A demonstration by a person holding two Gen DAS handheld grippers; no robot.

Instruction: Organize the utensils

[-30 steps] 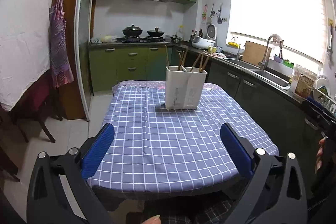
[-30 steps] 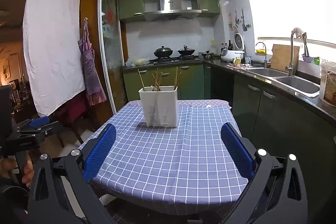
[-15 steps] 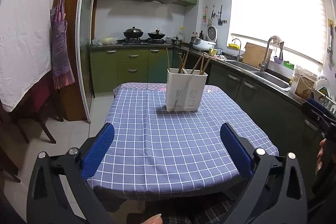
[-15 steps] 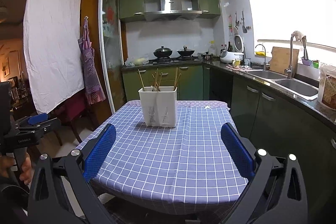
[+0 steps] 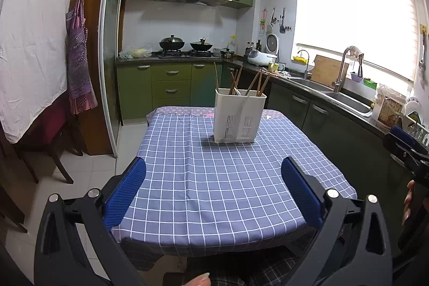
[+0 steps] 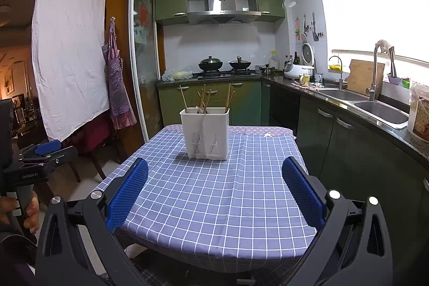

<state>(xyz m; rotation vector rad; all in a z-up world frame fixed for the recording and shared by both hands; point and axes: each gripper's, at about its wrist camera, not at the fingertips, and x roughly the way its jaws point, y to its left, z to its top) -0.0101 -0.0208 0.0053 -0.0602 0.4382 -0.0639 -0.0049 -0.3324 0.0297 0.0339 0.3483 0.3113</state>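
Your left gripper (image 5: 213,190) and right gripper (image 6: 215,190) both hover with jaws spread, empty. One white utensil holder (image 5: 239,119) stands mid-surface (image 5: 214,192), holding perhaps six chopsticks (image 6: 205,99).

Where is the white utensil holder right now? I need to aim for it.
In both wrist views the white utensil holder stands upright on the far half of the checked tablecloth, chopsticks sticking out, ahead of both open grippers.
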